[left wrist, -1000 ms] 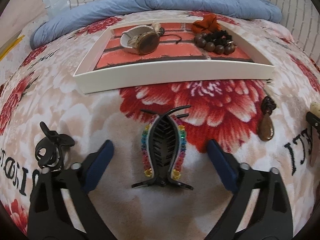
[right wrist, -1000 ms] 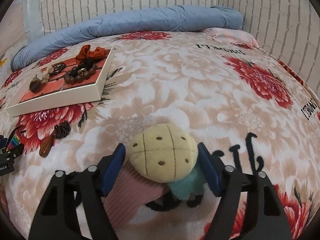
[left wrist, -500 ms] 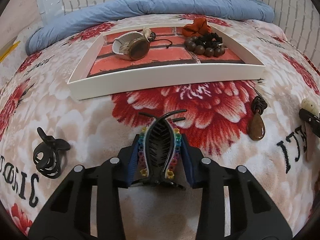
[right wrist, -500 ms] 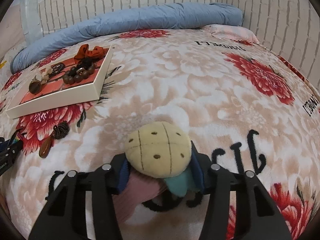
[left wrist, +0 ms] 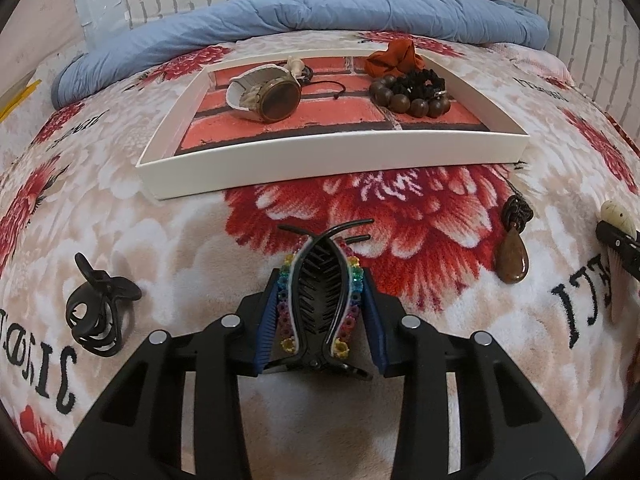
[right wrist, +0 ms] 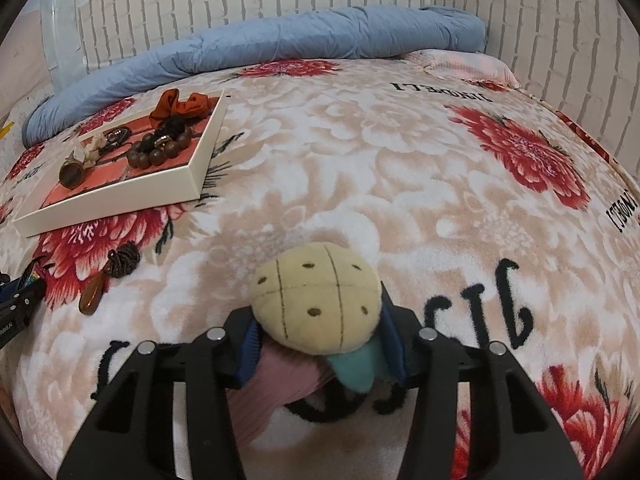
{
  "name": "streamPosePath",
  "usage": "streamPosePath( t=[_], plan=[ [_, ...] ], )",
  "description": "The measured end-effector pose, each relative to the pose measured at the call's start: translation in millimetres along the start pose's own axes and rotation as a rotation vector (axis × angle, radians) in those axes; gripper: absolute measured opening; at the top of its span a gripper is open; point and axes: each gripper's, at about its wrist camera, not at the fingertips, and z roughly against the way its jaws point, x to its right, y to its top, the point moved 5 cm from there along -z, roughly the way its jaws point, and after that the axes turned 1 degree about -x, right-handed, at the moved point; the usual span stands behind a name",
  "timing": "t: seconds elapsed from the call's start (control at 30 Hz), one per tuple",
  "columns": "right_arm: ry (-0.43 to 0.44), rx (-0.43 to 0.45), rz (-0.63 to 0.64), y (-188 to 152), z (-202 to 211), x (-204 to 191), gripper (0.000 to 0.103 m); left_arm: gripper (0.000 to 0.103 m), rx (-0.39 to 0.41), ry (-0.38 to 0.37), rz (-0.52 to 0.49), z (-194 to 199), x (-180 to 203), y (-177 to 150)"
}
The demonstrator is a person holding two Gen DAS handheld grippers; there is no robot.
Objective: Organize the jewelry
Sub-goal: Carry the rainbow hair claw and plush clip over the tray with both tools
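Rainbow-beaded hair claw [left wrist: 320, 308] lies on the floral blanket [left wrist: 400, 216], long axis pointing away toward the white tray [left wrist: 332, 168], clamped in my left gripper [left wrist: 320, 320]. My right gripper [right wrist: 318, 344] squeezes a plush hair clip [right wrist: 316, 300] (cream dome up).

At the right edge of your left wrist view, the plush clip [left wrist: 618, 216] is cut off, only its cream tip showing; the rainbow clip's [left wrist: 320, 300] sides sit hidden behind the blue pads [left wrist: 269, 328]; in your right wrist view, the plush clip's [right wrist: 316, 296] pink and teal parts vanish under its cream head, so its clasp cannot be made out; at the left edge the left gripper [right wrist: 16, 312] is cropped; small pieces behind the watch [right wrist: 72, 172] in the tray [right wrist: 120, 204] are too tiny to tell.
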Motion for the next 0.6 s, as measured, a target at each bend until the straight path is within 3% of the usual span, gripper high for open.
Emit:
streamPosePath(
  t=[0.3, 0.6],
  plan=[
    [0.029, 0.051, 0.018, 10.7, 16.4, -11.9, 0.049, 0.036, 0.025, -0.06, 0.038, 11.8, -3.6, 9.4],
    [0.068, 0.118, 0.058, 49.9, 28.2, -38.0, 0.049, 0.036, 0.082, -0.054, 0.04, 26.7, -11.5, 40.3]
  ],
)
